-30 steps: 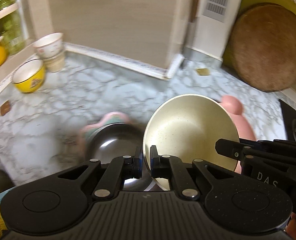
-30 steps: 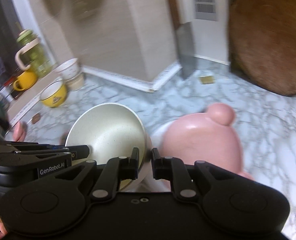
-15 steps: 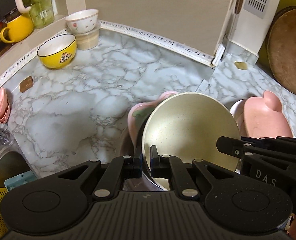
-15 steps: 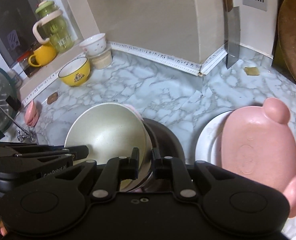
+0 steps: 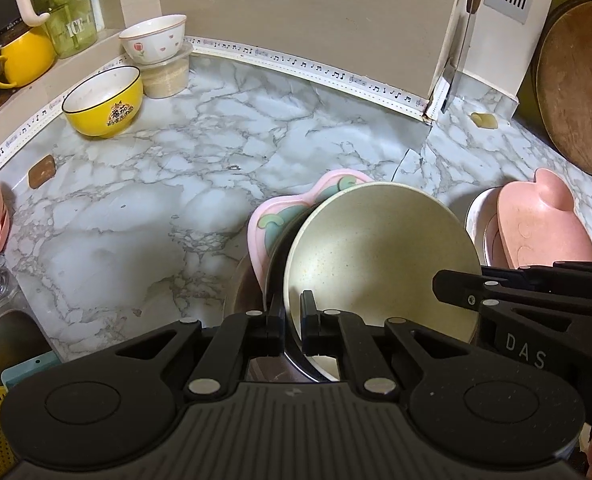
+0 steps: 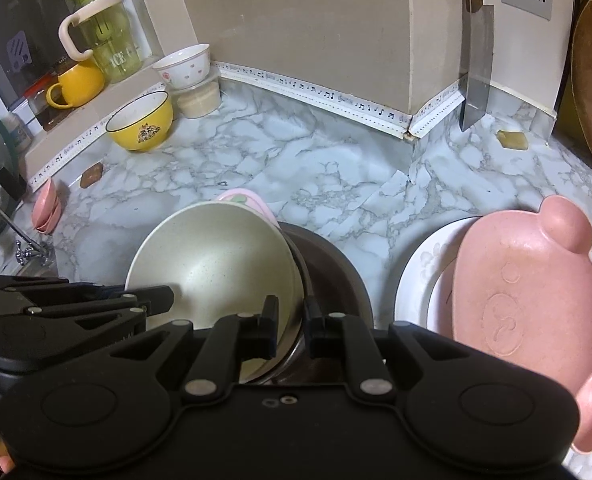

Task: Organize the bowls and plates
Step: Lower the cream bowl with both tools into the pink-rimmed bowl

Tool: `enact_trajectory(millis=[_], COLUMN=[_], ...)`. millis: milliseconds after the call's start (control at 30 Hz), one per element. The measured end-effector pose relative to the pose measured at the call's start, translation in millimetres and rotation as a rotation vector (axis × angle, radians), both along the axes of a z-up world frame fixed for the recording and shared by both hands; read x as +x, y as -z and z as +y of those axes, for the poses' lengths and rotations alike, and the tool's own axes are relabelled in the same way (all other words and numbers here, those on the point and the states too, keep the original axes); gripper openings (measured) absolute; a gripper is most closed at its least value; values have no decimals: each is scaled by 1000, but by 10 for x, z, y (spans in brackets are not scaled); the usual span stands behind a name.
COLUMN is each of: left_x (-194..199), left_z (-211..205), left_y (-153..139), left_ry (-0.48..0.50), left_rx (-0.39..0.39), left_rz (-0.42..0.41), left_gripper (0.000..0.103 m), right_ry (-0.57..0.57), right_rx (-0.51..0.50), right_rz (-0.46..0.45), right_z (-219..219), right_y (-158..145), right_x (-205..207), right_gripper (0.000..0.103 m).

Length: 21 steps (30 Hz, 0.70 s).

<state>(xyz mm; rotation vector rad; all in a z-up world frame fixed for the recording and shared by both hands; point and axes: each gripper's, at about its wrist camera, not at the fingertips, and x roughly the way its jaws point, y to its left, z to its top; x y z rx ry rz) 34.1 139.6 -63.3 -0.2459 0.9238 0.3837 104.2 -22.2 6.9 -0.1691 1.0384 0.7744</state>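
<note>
A cream speckled bowl (image 5: pixel 379 256) rests tilted inside a steel bowl (image 6: pixel 335 272), which sits over a pink plate with green shapes (image 5: pixel 268 220). My left gripper (image 5: pixel 292 322) is shut on the cream bowl's near rim. My right gripper (image 6: pixel 293 322) is shut on the rim of the same cream bowl (image 6: pixel 212 264), right against the steel rim. Each gripper shows at the edge of the other's view. To the right, a pink bear-shaped plate (image 6: pixel 527 300) lies on a white plate (image 6: pixel 419 280).
On the marble counter (image 5: pixel 176 184), a yellow bowl (image 5: pixel 104 100) and a white tulip bowl (image 5: pixel 154 38) on a tub stand at the back left. A cleaver (image 6: pixel 477 68) hangs by the wall. A round wooden board (image 5: pixel 575 80) leans at right. The sink (image 5: pixel 0 332) is at left.
Both grippers came down with the cream bowl, from above the steel bowl to resting inside it. The pink bear plate now lies clear of them at the right.
</note>
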Motion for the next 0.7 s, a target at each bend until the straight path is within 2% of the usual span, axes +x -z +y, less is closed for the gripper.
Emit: enact_trajectory(millis=[467, 700], left_x=[-16, -41], left_z=[117, 85], left_y=[-12, -52], left_ry=[31, 59], left_rx=[-51, -38], left_rz=[-3, -18], left_gripper=[7, 11], right_ry=[30, 29], right_rx=[23, 19], right_rz=[40, 27], right_z=[-52, -97], right_y=[29, -7], right_x=[85, 81], right_gripper=[15, 16])
